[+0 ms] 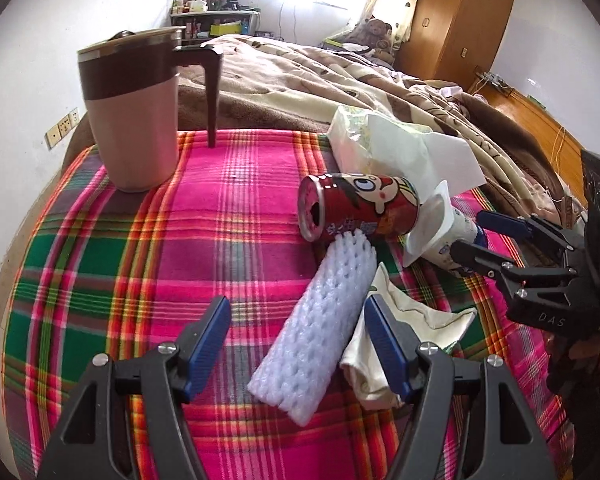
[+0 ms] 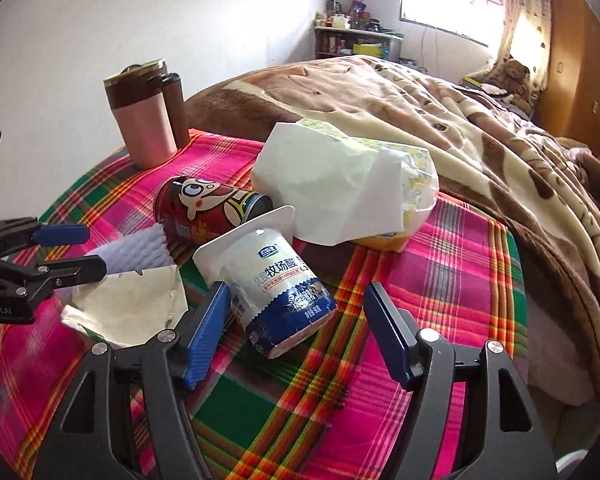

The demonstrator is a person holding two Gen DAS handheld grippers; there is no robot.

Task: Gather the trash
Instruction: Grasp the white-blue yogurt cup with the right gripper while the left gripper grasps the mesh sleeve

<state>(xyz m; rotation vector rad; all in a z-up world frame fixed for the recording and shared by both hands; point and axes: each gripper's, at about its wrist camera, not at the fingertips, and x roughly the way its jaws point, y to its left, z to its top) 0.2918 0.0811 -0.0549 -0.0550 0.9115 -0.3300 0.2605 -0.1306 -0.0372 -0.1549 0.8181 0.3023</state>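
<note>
A white foam net sleeve [image 1: 316, 328] lies on the plaid cloth between the jaws of my left gripper [image 1: 296, 312], which is open; neither pad presses on it. A white and blue yogurt cup [image 2: 276, 280] lies on its side between the jaws of my right gripper [image 2: 296, 300], also open, with the right pad well clear. A red cartoon can [image 1: 360, 208] lies on its side behind both. A crumpled cream wrapper [image 1: 400, 320] sits beside the foam sleeve. The left wrist view shows the right gripper [image 1: 470, 234] at the cup [image 1: 440, 236]; the right wrist view shows the left gripper [image 2: 94, 251] at the sleeve [image 2: 140, 252].
A pink and brown lidded mug [image 1: 134, 108] stands at the far left of the plaid-covered table [image 1: 140, 260]. A soft tissue pack [image 2: 340, 192] with a loose tissue lies behind the can. A bed with a brown blanket [image 1: 340, 76] borders the table's far side.
</note>
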